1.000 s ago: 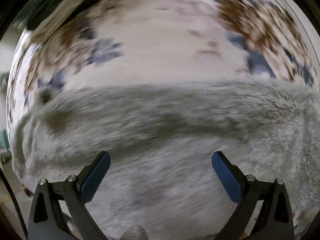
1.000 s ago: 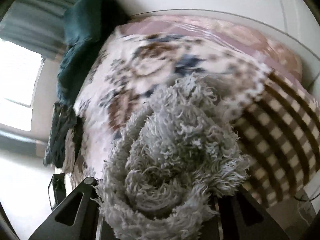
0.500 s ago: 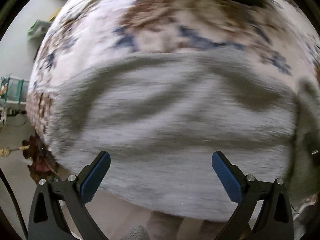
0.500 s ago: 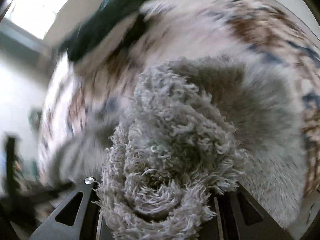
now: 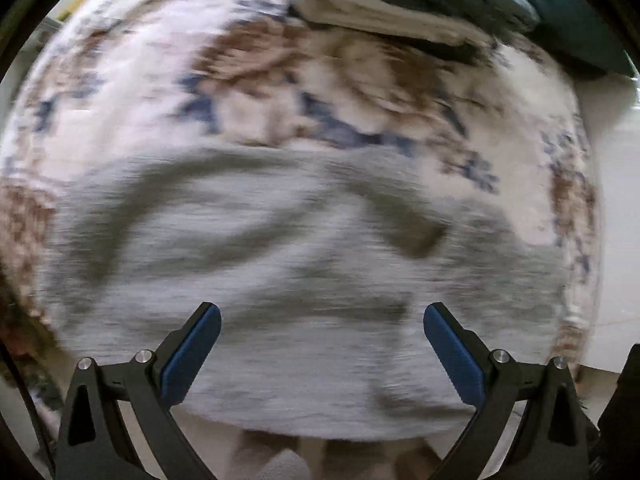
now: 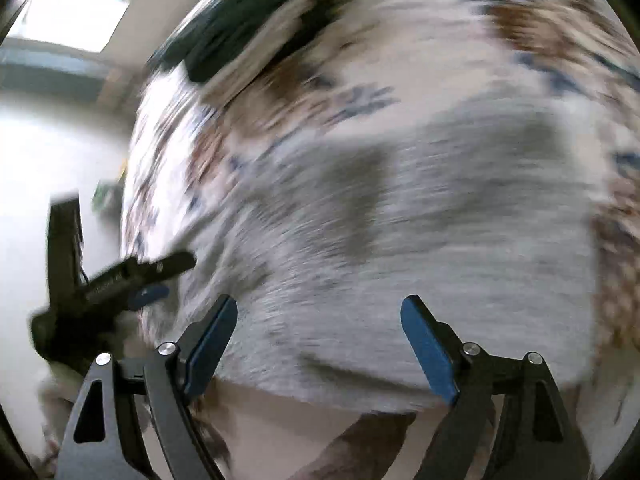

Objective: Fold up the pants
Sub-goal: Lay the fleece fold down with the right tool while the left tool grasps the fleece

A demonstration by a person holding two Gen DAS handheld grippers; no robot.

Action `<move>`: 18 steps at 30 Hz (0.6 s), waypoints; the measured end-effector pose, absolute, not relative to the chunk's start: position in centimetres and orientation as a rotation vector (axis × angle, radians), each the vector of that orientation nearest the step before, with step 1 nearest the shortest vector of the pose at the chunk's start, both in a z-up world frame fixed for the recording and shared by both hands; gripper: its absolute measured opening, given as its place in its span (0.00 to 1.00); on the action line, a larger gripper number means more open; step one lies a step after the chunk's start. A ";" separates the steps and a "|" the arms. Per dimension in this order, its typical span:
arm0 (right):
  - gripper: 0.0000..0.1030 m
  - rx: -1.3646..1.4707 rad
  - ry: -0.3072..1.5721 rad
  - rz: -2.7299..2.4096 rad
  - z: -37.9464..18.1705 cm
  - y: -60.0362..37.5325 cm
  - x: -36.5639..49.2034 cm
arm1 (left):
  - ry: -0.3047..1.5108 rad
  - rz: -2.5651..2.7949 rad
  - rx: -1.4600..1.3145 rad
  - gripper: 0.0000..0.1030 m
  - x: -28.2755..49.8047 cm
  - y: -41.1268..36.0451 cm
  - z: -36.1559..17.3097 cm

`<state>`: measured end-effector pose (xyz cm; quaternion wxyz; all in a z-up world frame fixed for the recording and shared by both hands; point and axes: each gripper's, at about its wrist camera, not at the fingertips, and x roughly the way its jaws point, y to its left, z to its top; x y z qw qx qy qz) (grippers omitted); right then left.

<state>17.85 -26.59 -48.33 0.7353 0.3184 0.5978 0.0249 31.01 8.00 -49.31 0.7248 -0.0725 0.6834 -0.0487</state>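
The grey fleece pants point(image 5: 280, 272) lie spread in a folded slab on the floral bedspread point(image 5: 160, 72), blurred by motion. My left gripper point(image 5: 322, 344) is open and empty, hovering just above the pants' near edge. In the right wrist view the pants point(image 6: 420, 240) fill the middle, and my right gripper point(image 6: 320, 340) is open and empty over their near edge. The left gripper point(image 6: 132, 280) shows there at the left, beside the pants' left end.
Folded white and dark green bedding point(image 5: 420, 4) is stacked at the far side of the bed. The bed's edge and pale floor point(image 5: 616, 200) lie to the right. A bright window point(image 6: 72, 4) is at the upper left in the right wrist view.
My right gripper has let go of the bunched pants and opened; the pants now lie flat on the bed. Both grippers have swung back over the near edge.
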 end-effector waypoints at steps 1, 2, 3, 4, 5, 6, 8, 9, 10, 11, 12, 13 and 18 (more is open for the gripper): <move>0.84 0.717 1.324 -0.001 -48.5 -28.6 17.2 | 1.528 -0.135 -0.174 1.00 31.3 7.3 -50.3; 0.84 0.733 1.341 -0.074 -49.1 -31.1 16.6 | 1.555 -0.172 -0.179 1.00 31.5 5.9 -51.7; 0.84 0.743 1.354 -0.135 -49.8 -33.1 16.5 | 1.580 -0.195 -0.170 1.00 31.7 5.1 -52.9; 0.84 0.765 1.370 -0.193 -50.9 -35.2 15.9 | 1.615 -0.218 -0.149 0.99 31.5 4.0 -54.4; 0.84 0.805 1.380 -0.222 -52.2 -36.9 15.3 | 1.656 -0.236 -0.122 0.96 31.3 2.8 -55.9; 0.84 0.840 1.391 -0.234 -53.2 -37.9 15.1 | 1.696 -0.271 -0.135 0.82 31.0 2.0 -57.3; 0.84 0.923 1.434 -0.223 -56.1 -39.6 14.8 | 1.747 -0.299 -0.157 0.40 30.1 1.0 -59.1; 0.84 0.951 1.452 -0.206 -57.2 -39.9 14.9 | 1.740 -0.321 -0.182 0.18 29.6 0.9 -59.1; 0.84 0.991 1.472 -0.179 -58.4 -40.1 14.9 | 1.722 -0.322 -0.186 0.11 29.1 0.9 -58.7; 0.83 1.004 1.480 -0.168 -59.2 -40.1 15.0 | 1.696 -0.315 -0.183 0.10 28.4 1.1 -57.5; 0.81 1.002 1.487 -0.175 -59.7 -40.1 15.2 | 1.677 -0.310 -0.196 0.09 27.9 1.4 -56.4; 0.76 0.998 1.487 -0.183 -60.2 -40.1 15.4 | 1.663 -0.300 -0.211 0.09 27.3 1.9 -55.4; 0.75 0.945 1.505 -0.166 -60.2 -39.6 16.6 | 1.704 -0.239 -0.211 0.10 24.7 4.0 -56.2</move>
